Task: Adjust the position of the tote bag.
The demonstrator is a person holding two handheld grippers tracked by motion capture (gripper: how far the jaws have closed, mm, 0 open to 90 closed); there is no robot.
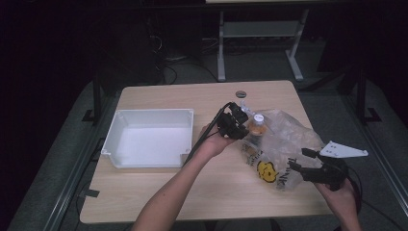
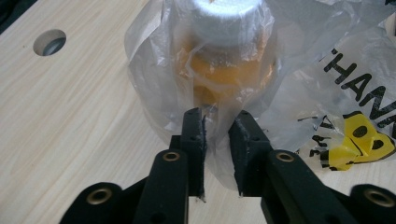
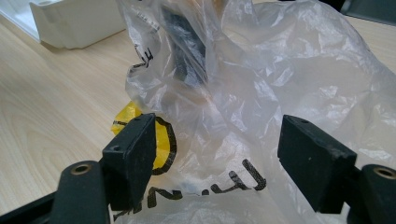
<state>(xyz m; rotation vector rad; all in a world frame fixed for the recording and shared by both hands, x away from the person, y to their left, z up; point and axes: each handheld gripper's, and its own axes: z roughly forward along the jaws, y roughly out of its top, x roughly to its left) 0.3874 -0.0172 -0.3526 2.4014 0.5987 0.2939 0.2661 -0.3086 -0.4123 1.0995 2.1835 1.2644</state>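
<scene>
A clear plastic bag (image 1: pixel 288 139) with a yellow smiley and black lettering lies on the right half of the wooden table. Inside it stands a bottle (image 1: pixel 258 124) with orange contents and a white cap, seen close through the film (image 2: pixel 224 70). My left gripper (image 1: pixel 239 120) is at the bag's left edge. Its jaws (image 2: pixel 217 140) are nearly together around a fold of the bag (image 2: pixel 303 70), with a narrow gap still showing. My right gripper (image 1: pixel 298 160) is at the bag's near right corner. Its jaws stand wide open (image 3: pixel 217 135), with loose bag film (image 3: pixel 289 74) between them, untouched.
An empty white tray (image 1: pixel 149 111) sits on the left half of the table, and its corner shows beyond the bag (image 3: pixel 70 18). A round hole (image 1: pixel 240 93) is in the tabletop behind the bag. Table legs and cables stand on the dark floor beyond.
</scene>
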